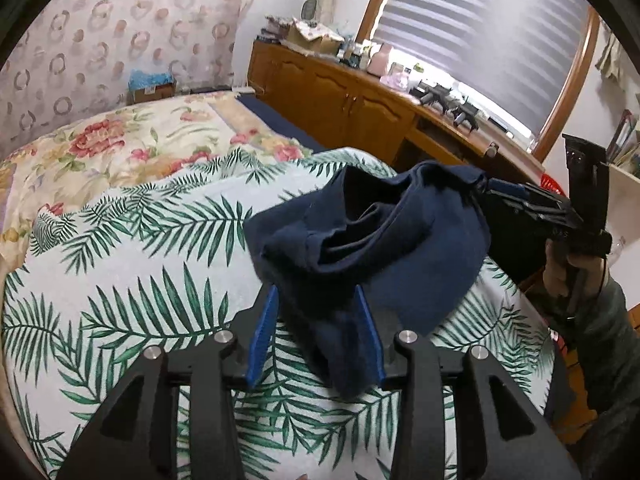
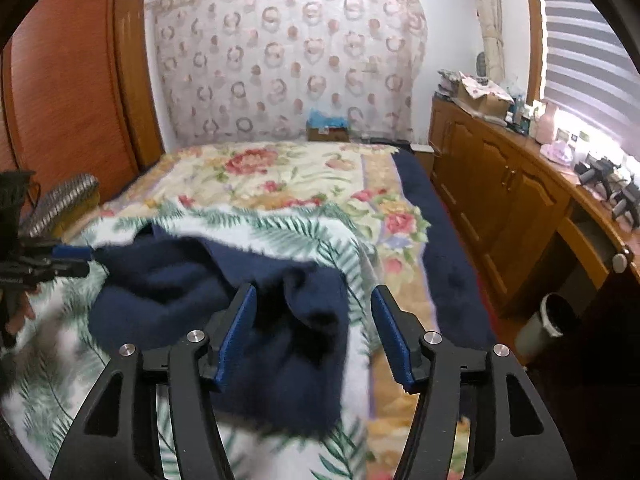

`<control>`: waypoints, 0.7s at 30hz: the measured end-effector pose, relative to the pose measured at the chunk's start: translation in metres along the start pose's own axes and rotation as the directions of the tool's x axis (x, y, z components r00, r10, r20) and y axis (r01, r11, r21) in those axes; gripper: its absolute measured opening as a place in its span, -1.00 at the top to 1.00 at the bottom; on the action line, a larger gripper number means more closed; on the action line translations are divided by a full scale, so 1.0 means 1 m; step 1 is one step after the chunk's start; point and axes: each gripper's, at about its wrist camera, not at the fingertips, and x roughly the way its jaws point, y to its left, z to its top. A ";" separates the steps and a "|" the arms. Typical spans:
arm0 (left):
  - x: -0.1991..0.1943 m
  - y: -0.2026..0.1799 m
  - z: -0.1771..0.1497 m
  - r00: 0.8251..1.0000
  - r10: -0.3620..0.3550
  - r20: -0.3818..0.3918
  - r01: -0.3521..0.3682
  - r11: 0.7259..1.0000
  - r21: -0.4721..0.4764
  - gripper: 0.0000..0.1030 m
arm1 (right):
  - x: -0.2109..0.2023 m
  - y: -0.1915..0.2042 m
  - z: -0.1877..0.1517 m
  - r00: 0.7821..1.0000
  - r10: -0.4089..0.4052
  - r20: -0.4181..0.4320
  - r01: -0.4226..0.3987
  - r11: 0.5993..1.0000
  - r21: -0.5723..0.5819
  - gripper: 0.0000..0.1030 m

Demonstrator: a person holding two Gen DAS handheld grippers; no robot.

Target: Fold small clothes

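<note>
A palm-leaf bedspread (image 1: 120,280) fills the lower frame. On it, centre-right, lies a navy garment (image 1: 372,248), crumpled, folds bunched and its opening gaping upward. The left gripper (image 1: 316,332) straddles its near corner, jaws apart, pads not pressing. The right gripper (image 2: 314,336) stands wide open over the cloth's blurred edge.

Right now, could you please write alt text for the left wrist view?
A crumpled navy garment lies on a palm-leaf bedspread, one corner between the open blue pads of the left tool. The right tool is at its far corner, before a wooden cabinet.
</note>
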 end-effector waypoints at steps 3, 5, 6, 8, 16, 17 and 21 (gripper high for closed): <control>0.013 0.000 0.009 1.000 0.002 -0.012 -0.002 1.000 0.002 0.26 | 0.014 -0.001 -0.009 0.998 0.030 -0.053 -0.030 1.000 -0.002 -0.20; 0.021 0.000 0.018 1.000 0.013 -0.011 -0.013 1.000 0.010 0.25 | 0.028 0.001 -0.009 0.997 0.038 -0.074 -0.038 0.999 -0.011 -0.20; 0.025 0.000 0.023 1.000 0.021 -0.008 -0.021 1.000 0.008 0.25 | 0.034 0.001 -0.006 0.996 0.047 -0.075 -0.048 0.999 -0.013 -0.20; 0.029 0.005 0.030 1.000 0.023 0.000 -0.023 1.000 -0.001 0.25 | 0.046 0.000 0.001 0.995 0.068 -0.072 -0.068 0.998 -0.005 -0.20; 0.055 0.031 0.040 0.994 0.100 -0.036 -0.102 0.993 -0.060 0.19 | 0.081 -0.015 0.026 0.977 0.206 -0.058 -0.203 0.978 0.050 0.72; 0.055 0.031 0.038 0.993 0.109 -0.035 -0.111 0.992 -0.056 0.17 | 0.083 -0.018 0.027 0.980 0.192 -0.056 -0.189 0.980 0.060 0.77; 0.057 0.034 0.035 0.994 0.102 -0.039 -0.105 0.992 -0.068 0.10 | 0.088 -0.028 0.029 0.991 0.113 -0.066 -0.105 0.988 0.117 0.79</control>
